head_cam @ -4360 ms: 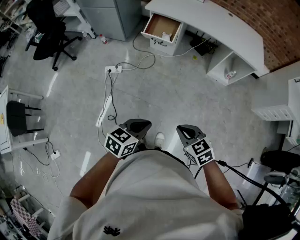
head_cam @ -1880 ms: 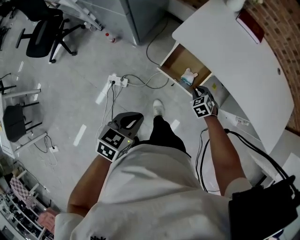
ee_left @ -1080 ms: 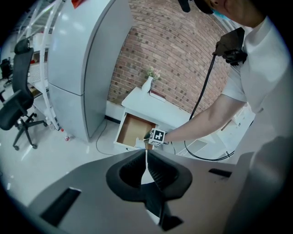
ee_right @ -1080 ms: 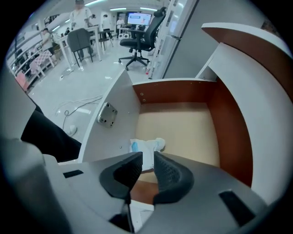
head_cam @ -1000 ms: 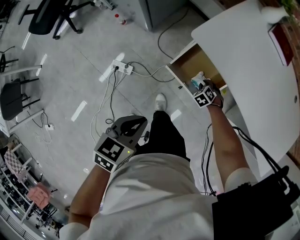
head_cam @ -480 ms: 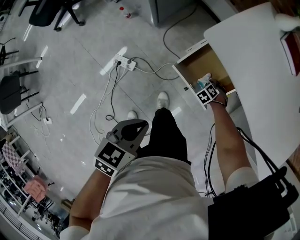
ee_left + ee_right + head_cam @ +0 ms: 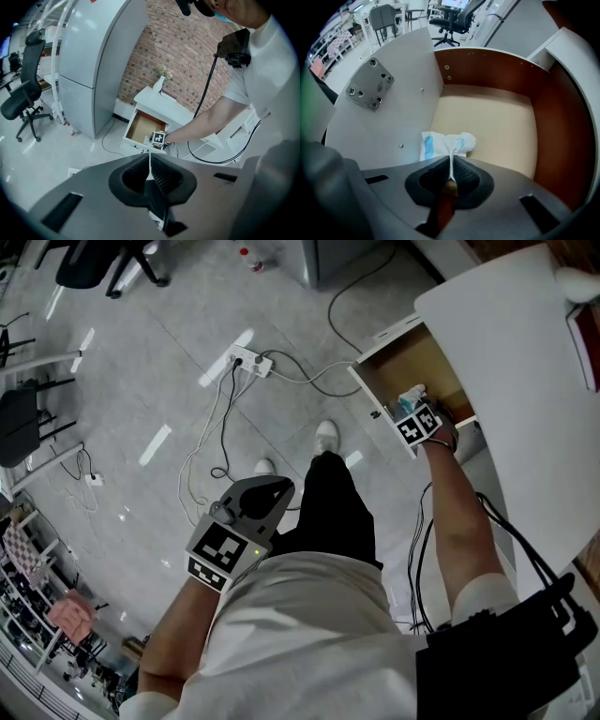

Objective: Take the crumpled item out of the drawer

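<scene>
- The grey floor (image 7: 141, 381) spread out below, with a white power strip (image 7: 248, 360) and cables on it.
- The white bench (image 7: 525, 352) stood at the top right of the head view.
- The right arm (image 7: 455, 512) reached out long and almost straight, down into the drawer. The left arm (image 7: 178, 634) was bent and kept close to the body, well apart from the bench.
- The drawer (image 7: 427, 362) was pulled open under the edge of the bench. It had a tan bottom and brown walls.
- The left gripper (image 7: 270, 491) hung over the floor, tipped down. Its jaws were together with nothing between them.
- The right gripper (image 7: 452, 161) pointed steeply down inside the drawer. Its jaws had just been closing, and they were narrow, pinching a thin fold of the crumpled item.
- The crumpled item (image 7: 445, 143) was white with blue marks. It lay on the drawer bottom, next to the drawer's white wall, right in front of the right jaws. One bit of it ran up between them.
</scene>
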Tool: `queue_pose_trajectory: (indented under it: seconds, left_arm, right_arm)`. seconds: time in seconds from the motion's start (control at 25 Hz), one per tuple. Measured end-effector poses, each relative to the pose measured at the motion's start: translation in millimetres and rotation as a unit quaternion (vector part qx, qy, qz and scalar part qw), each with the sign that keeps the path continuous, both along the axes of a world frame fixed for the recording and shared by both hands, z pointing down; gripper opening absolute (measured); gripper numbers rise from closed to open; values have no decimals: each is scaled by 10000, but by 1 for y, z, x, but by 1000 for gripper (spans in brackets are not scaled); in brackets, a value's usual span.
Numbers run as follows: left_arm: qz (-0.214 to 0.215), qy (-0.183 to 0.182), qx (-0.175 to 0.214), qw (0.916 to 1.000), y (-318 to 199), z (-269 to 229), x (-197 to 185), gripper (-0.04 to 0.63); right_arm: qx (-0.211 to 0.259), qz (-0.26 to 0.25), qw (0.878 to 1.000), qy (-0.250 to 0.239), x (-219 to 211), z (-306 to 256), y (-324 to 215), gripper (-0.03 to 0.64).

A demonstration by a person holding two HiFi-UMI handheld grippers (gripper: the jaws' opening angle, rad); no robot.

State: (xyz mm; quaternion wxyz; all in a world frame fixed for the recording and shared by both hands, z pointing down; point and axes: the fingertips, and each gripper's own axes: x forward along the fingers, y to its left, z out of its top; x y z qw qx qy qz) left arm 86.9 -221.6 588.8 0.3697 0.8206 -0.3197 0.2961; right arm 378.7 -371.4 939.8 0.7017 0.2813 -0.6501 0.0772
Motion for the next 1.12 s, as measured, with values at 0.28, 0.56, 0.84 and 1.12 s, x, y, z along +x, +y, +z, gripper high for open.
queue_pose_trajectory:
  seconds: [0.28, 0.56, 0.84, 1.12]
  left_arm:
    - [76, 81, 57, 9999, 7, -9, -5, 28]
    - [241, 193, 211, 9993, 24, -47, -18, 28]
    - [347, 387, 406, 9978, 43, -88, -42, 28]
    - [435, 568, 643, 9954, 73, -119, -77, 28]
  right_arm:
    - [200, 131, 9997, -60, -5, -25, -1, 35]
    - [509, 345, 9977, -292, -22, -91, 10, 34]
    - [734, 792, 9928, -518, -38, -164, 34, 34]
    - [893, 1426, 9820, -856, -60, -226, 83, 32]
